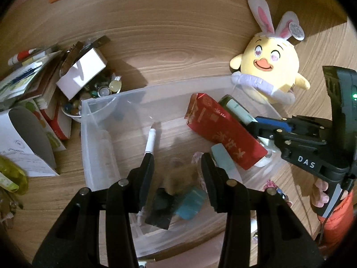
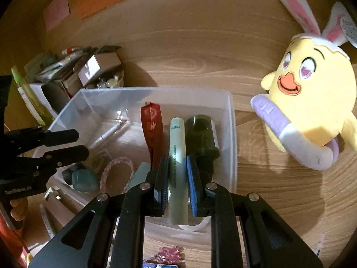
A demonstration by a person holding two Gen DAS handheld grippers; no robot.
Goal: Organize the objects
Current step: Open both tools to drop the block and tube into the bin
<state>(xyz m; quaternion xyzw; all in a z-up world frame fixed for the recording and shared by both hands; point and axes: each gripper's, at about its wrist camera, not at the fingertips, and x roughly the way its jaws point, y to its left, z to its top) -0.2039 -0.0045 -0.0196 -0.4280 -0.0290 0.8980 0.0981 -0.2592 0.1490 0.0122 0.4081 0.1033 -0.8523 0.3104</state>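
A: What is gripped by the right gripper (image 2: pixel 177 178)?

B: A pale green tube (image 2: pixel 177 156) is clamped between its blue pads (image 2: pixel 191 185), lengthwise over the clear bin (image 2: pixel 232 134).

A: And what is seen inside the bin?

B: A red packet (image 2: pixel 154 134) is stood just left of the tube, and a dark green cylinder (image 2: pixel 202 136) just right of it. A white pen (image 1: pixel 150 139) is laid on the bin's floor, nearer its far left corner (a pink cord (image 2: pixel 116 172) and blue-green lumps (image 2: pixel 81 177) lie at its near left).

A: The left gripper (image 1: pixel 177 167)?

B: It is held over the bin's near side, jaws parted, nothing between them.

A: Outside the bin?

B: A yellow plush (image 1: pixel 271 67) is propped right of it; a pile of boxes (image 1: pixel 80 71) is left of it.
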